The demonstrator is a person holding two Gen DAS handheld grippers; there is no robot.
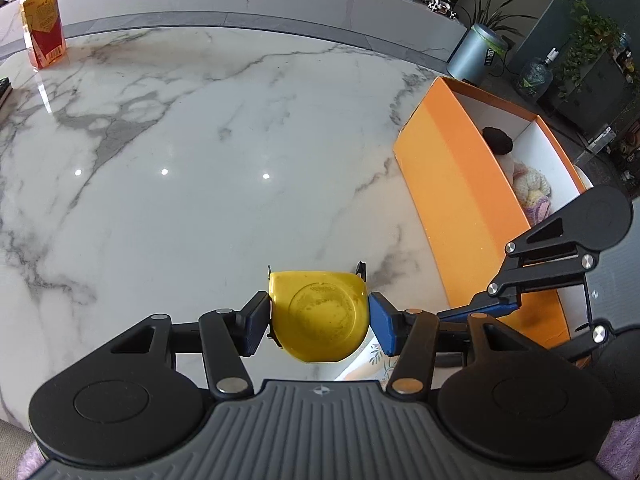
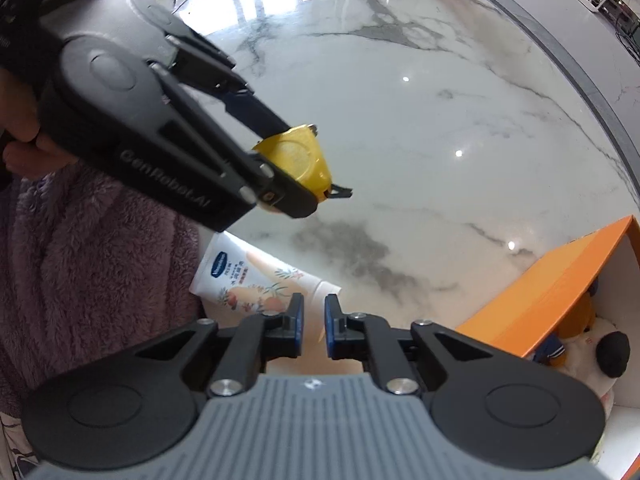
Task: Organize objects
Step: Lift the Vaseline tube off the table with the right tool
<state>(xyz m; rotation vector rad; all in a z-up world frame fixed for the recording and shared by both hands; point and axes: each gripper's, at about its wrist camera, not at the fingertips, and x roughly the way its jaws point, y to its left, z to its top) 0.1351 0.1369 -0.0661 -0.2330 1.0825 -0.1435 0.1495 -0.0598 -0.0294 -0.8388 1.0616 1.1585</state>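
My left gripper [image 1: 319,318] is shut on a yellow tape measure [image 1: 319,314] and holds it above the marble table [image 1: 200,152]. It also shows in the right wrist view [image 2: 294,160], held by the left gripper [image 2: 280,172]. My right gripper [image 2: 313,328] is nearly shut and empty, just above a white hand-cream tube [image 2: 256,280] lying at the table's near edge. An orange box [image 1: 460,184] stands to the right, holding plush toys [image 1: 528,188] and a dark round object [image 1: 497,139]. The box also shows in the right wrist view [image 2: 560,288].
An orange juice bottle [image 1: 42,28] stands at the table's far left. A silver bin [image 1: 474,54] and plants stand on the floor beyond the table. A purple fleece sleeve [image 2: 80,272] is at the near left.
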